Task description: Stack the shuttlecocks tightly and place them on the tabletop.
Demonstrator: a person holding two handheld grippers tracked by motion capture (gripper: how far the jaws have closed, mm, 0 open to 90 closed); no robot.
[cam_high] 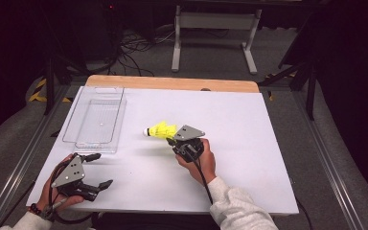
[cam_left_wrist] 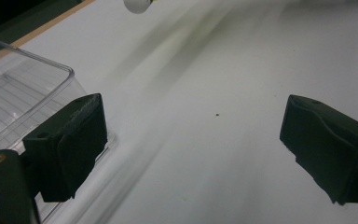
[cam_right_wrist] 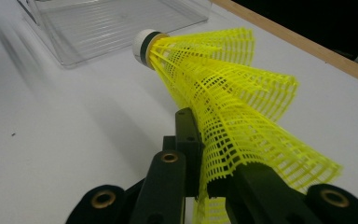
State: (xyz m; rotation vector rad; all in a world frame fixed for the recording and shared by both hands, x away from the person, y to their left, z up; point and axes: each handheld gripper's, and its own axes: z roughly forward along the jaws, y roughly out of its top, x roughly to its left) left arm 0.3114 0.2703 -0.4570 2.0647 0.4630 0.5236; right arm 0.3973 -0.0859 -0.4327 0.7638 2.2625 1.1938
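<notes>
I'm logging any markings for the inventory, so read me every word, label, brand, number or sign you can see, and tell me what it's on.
None can be read: no print shows on the yellow shuttlecock, on its white cork tip, on the clear plastic tray, on the white table, or on the left gripper and right gripper.

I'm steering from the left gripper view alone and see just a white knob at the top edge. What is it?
Observer: The cork tip of a yellow shuttlecock, seen from above.
Operator: Is it lying on the table?
Observer: No, the right tongs are shut on its mesh skirt, holding it above the table.
Operator: Where does its tip point?
Observer: Toward the clear tray at the table's far left.
</notes>
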